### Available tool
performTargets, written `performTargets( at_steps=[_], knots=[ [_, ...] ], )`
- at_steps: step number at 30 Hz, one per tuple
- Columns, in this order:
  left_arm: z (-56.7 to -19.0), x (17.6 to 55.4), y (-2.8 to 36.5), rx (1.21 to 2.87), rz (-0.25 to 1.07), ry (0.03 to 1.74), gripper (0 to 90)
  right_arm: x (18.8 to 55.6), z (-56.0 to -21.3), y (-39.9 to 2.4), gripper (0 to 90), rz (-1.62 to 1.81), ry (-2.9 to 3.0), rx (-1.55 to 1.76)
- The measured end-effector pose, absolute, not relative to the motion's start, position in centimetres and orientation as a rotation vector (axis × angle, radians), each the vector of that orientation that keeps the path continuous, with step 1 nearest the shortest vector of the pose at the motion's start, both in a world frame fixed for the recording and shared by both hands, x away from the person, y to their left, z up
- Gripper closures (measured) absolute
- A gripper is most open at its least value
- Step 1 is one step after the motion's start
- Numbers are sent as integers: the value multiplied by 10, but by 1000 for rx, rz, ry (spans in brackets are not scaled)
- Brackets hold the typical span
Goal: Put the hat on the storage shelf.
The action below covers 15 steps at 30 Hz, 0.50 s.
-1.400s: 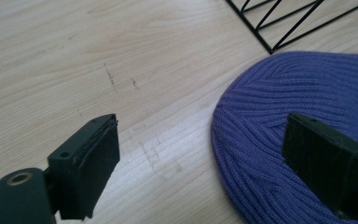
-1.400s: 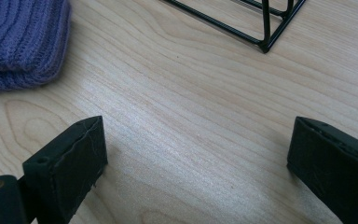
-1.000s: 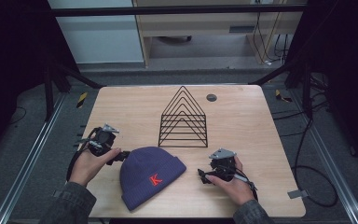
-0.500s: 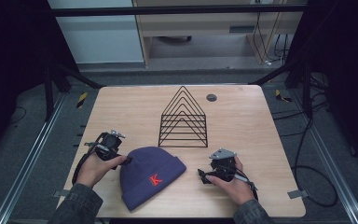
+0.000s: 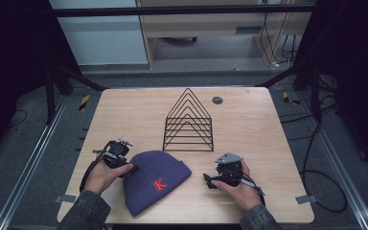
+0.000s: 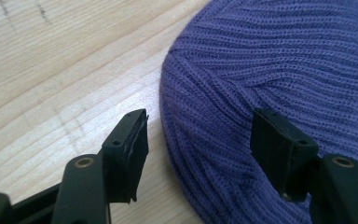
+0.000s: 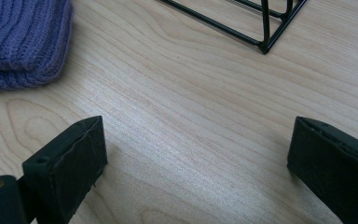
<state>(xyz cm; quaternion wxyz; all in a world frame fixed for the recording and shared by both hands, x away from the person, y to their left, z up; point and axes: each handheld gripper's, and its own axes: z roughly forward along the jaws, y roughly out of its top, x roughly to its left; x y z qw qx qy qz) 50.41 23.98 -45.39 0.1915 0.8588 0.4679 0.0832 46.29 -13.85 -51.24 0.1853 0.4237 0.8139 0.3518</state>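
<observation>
Wooden table (image 5: 249,129); beanie (image 6: 279,70) edge between left tongs (image 6: 205,140).

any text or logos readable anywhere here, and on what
"K": a red letter on the folded cuff of the purple beanie, read in the high view.
No other text can be read on the wire rack, the table or the two grippers.

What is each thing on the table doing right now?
Purple hat: lying flat on the table, letter K up.
Wire rack: standing upright, nothing in it.
Left gripper: open, jaws astride the hat's edge.
Right gripper: open over bare wood, holding nothing.
</observation>
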Motion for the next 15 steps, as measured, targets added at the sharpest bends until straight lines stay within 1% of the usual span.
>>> performTargets(
  at_steps=[7,15],
  knots=[
    [-461,506,240,2393,230,1335,407,463,-512,-139,48,991,2293,1194],
    [-463,505,238,2410,219,1320,514,463,-512,-138,48,993,2294,1195]
  ],
)
